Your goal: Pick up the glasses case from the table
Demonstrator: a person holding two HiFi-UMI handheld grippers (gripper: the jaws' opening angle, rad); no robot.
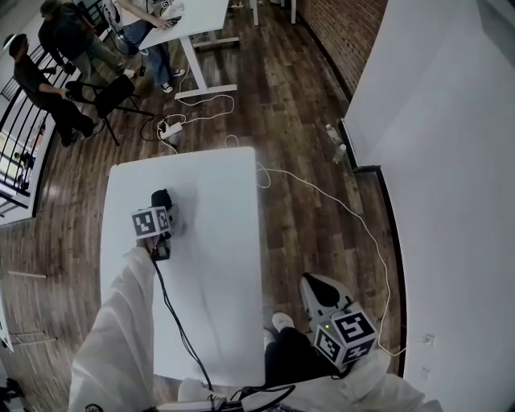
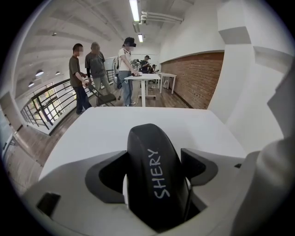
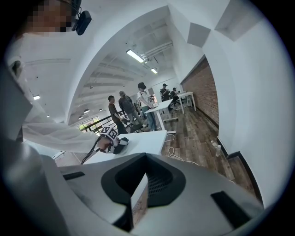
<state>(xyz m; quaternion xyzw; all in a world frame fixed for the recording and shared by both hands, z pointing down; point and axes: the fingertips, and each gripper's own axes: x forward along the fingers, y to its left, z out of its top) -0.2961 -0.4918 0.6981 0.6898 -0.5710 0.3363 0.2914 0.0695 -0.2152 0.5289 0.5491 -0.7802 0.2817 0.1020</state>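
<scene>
Left claw [image 1: 166,211] grips the case [image 2: 154,175], which lies on the bench [image 1: 217,265]. Right claw [image 3: 140,196] is closed and empty. Lifting remains.

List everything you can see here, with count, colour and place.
case: one, black, on the table
table: one, white, centre
desk: one, white, beyond the table
chair: one, black, beside the desk
people: at least three, by the desk
cable: one, white, floor right of the table
power strip: one, white, floor beyond the table
left tool: one, white, closed on the case
right tool: one, white, shut and empty, right of the table
</scene>
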